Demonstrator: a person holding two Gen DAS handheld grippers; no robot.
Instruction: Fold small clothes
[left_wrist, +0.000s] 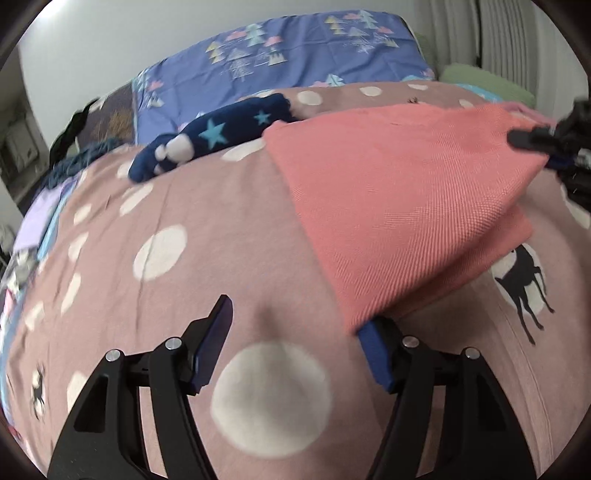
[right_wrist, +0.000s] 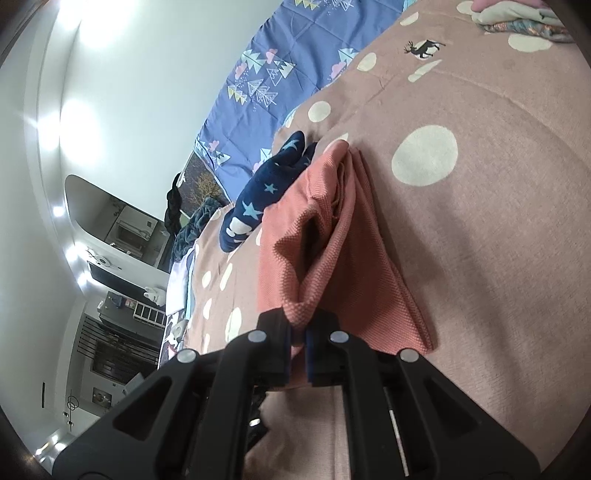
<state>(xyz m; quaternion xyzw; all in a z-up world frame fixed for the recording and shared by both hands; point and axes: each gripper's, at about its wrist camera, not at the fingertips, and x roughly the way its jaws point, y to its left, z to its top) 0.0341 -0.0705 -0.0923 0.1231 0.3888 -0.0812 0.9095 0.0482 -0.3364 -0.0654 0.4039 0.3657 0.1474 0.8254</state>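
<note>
A coral-pink knit garment (left_wrist: 406, 192) lies partly folded on a pink spotted bedspread (left_wrist: 207, 206). My left gripper (left_wrist: 295, 332) is open; the garment's near corner drapes over its right finger (left_wrist: 376, 354), and nothing sits between the jaws. My right gripper (right_wrist: 297, 332) is shut on the garment's (right_wrist: 332, 251) edge and lifts it into a raised fold; it also shows at the right edge of the left wrist view (left_wrist: 532, 138). A navy star-print garment (left_wrist: 210, 136) lies beyond the pink one and also shows in the right wrist view (right_wrist: 266, 199).
A blue quilt with tree prints (left_wrist: 288, 62) lies at the far side of the bed. A pile of folded clothes (right_wrist: 517, 18) sits at the far end of the bedspread. Dark clothes (left_wrist: 74, 129) lie at the far left. Room furniture (right_wrist: 122, 295) stands beyond the bed.
</note>
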